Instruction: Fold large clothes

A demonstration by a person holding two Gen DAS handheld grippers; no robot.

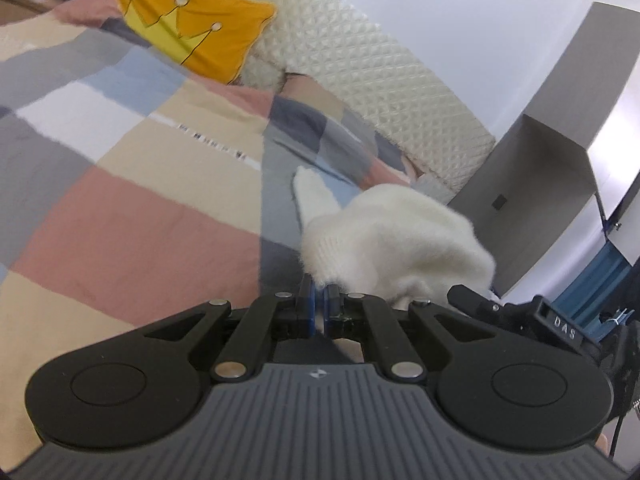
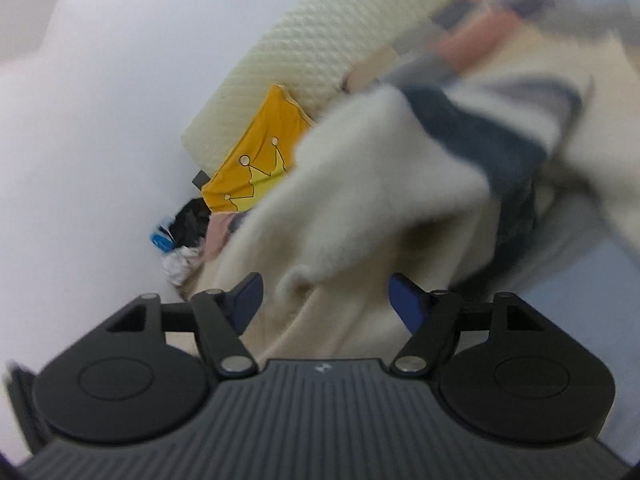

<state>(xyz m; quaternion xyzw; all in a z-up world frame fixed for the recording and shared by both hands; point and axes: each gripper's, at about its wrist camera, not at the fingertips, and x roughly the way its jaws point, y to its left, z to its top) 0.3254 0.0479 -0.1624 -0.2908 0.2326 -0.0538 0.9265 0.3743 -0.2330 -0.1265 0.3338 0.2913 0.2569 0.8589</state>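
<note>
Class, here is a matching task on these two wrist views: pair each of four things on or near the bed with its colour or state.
Things:
1. left gripper
2. right gripper
3. crown cushion
4. quilted headboard

Descriptions:
A. cream, diamond texture
B. jaws apart, nothing pinched
C. orange-yellow
D. shut on the fluffy white sweater

Pairs: 1-D, 2-B, 3-C, 4-A

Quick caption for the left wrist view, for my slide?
Left gripper, jaws shut on a fluffy white garment, above a patchwork bedspread.
</note>
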